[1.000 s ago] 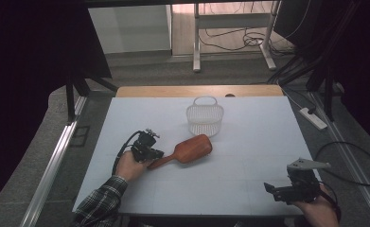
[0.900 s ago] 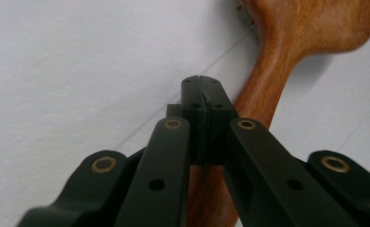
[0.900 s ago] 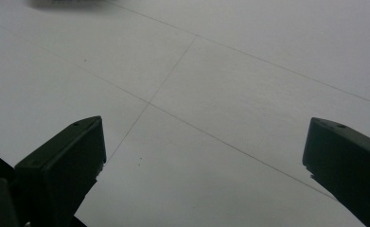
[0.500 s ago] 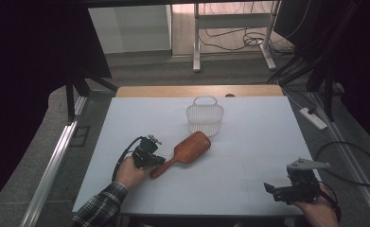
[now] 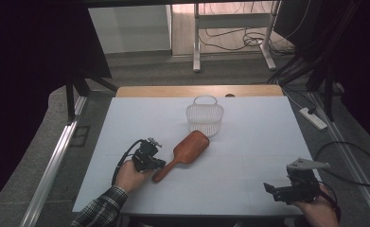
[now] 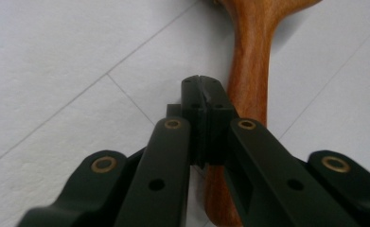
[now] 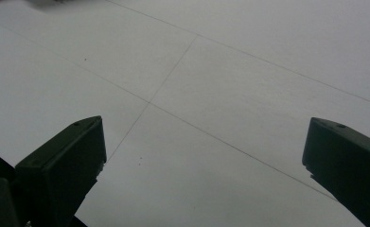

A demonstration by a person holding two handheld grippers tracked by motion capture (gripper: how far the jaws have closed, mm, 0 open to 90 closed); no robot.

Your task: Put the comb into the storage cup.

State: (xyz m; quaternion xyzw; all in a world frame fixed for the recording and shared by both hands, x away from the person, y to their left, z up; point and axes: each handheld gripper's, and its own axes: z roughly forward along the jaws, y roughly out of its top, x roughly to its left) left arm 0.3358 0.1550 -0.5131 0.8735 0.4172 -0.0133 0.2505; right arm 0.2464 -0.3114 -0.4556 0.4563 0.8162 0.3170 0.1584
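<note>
Brush [image 5: 184, 150] lies mid-table, head touching the basket [image 5: 205, 116]. We see the left gripper [image 6: 202, 90] closed beside its handle; the right gripper [image 7: 204, 156], near the front right corner, gapes wide.

Overhead cam fwd-down; gripper cams close on table [image 5: 249, 156]

The left gripper [image 6: 203, 92] has its two black jaws pressed together. They sit just beside the brown handle of a wooden brush [image 6: 251, 71] on the white table [image 6: 55, 71].
</note>
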